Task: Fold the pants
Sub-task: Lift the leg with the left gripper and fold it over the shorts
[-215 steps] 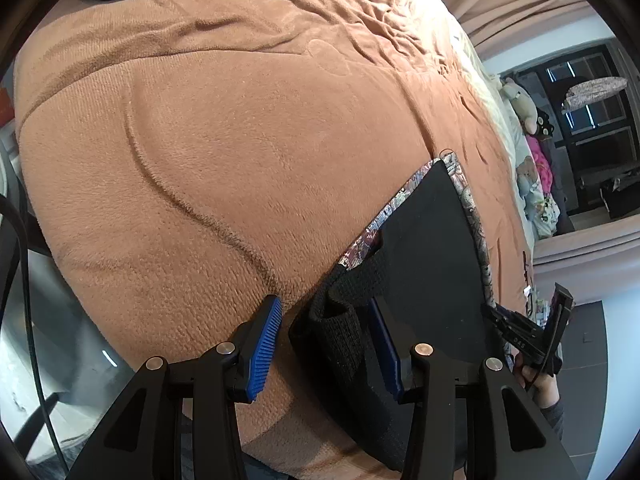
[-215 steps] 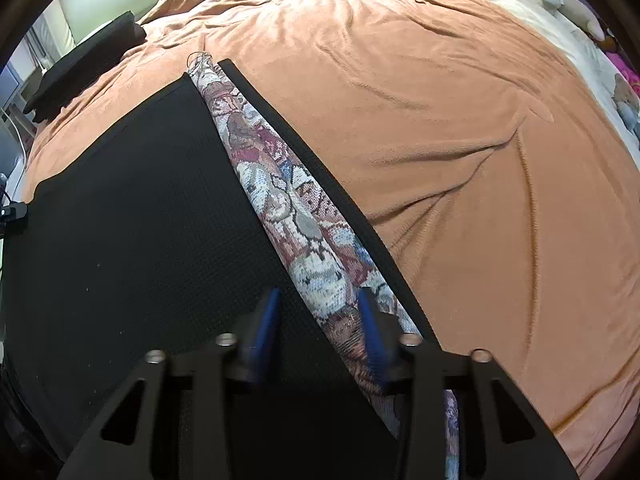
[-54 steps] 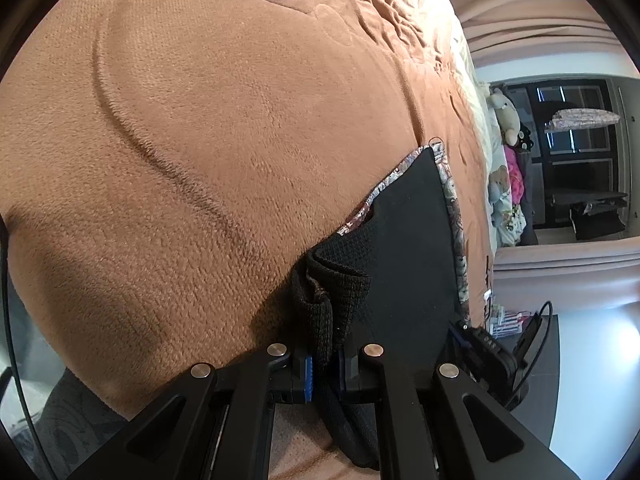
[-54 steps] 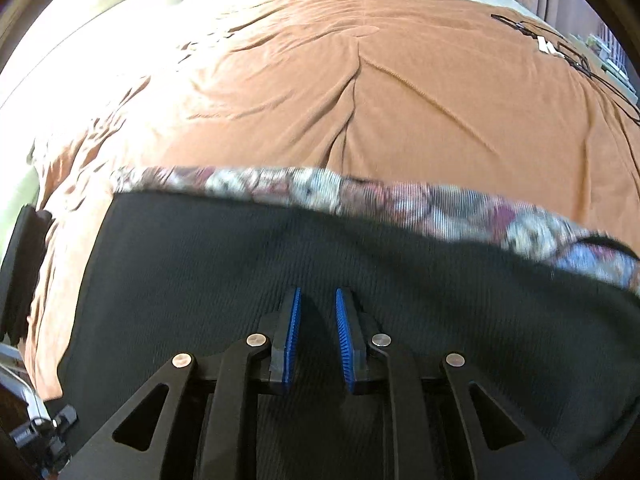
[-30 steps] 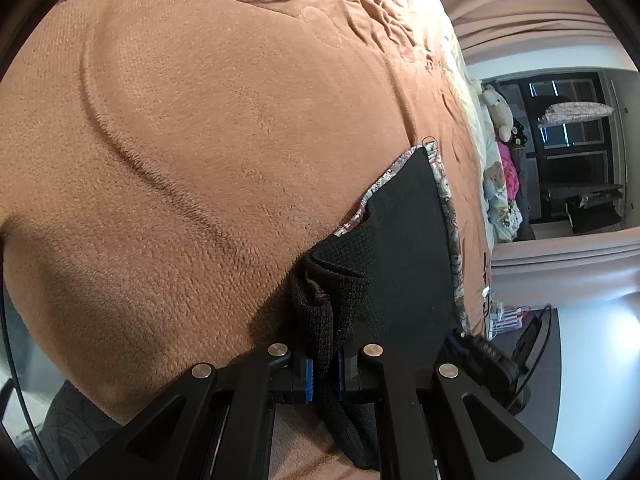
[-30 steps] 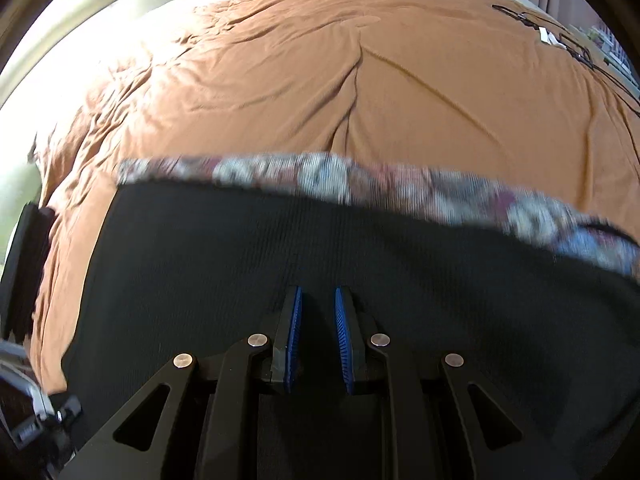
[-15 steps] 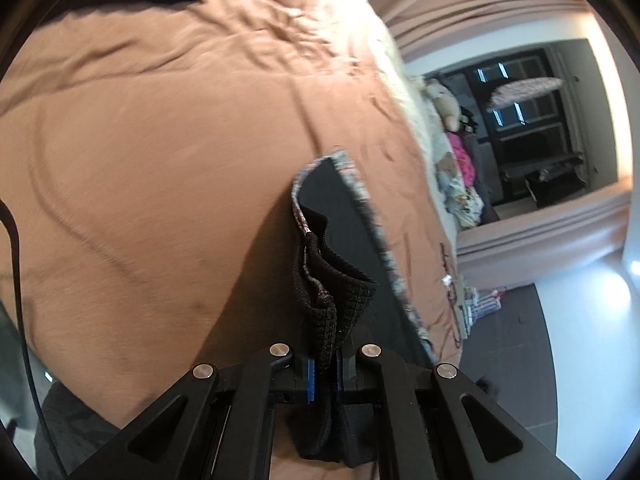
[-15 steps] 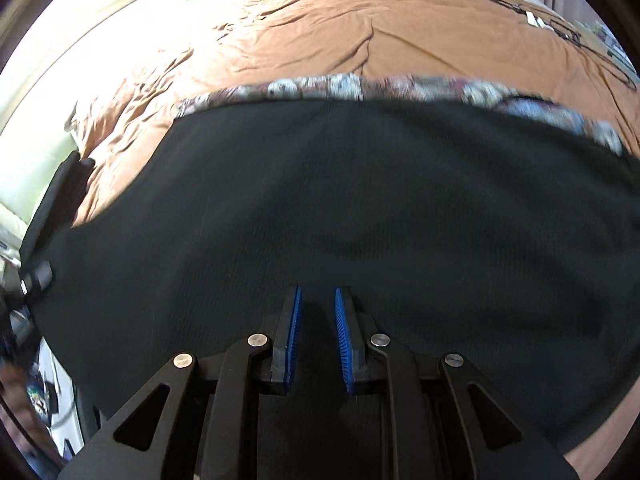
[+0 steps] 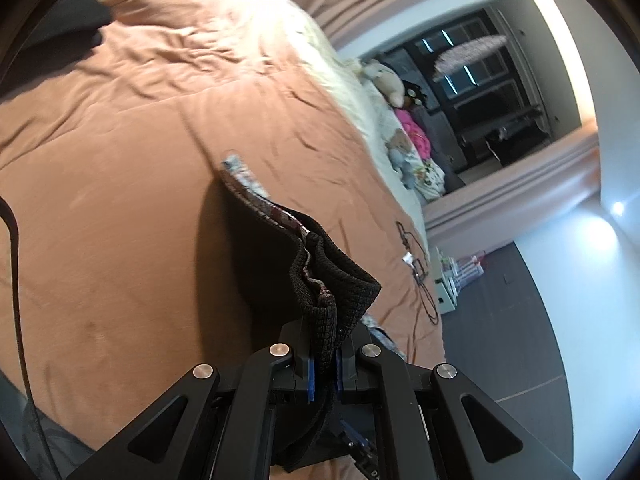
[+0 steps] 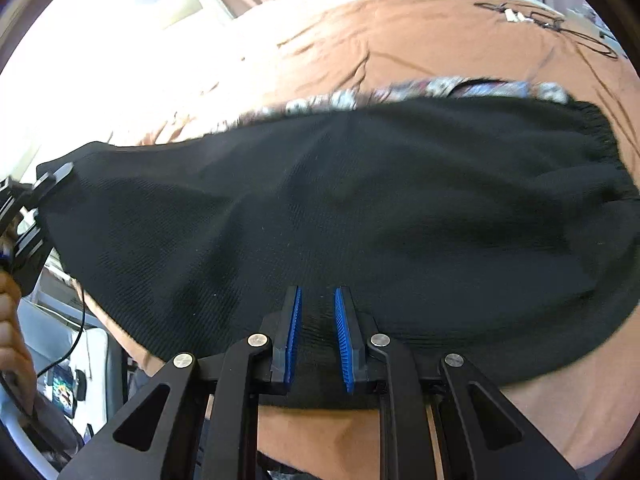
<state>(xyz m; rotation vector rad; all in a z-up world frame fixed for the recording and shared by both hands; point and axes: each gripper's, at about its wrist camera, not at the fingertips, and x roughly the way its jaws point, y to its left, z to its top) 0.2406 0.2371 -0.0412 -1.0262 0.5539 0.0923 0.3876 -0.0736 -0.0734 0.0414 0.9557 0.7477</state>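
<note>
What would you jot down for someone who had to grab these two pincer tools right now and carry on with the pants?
Left gripper: shut on the pants' ribbed waistband, held up off the brown blanket.
Right gripper: pads pinch a bunched fold at the near edge of the black fabric.
Pants: stretched between the two grippers, partly raised; the patterned side stripe runs along the far edge, near the blanket.
Done: both ends gripped and raised.
Left: carry the raised edge over to make the fold, lay it flat, release, then any further folds.
</note>
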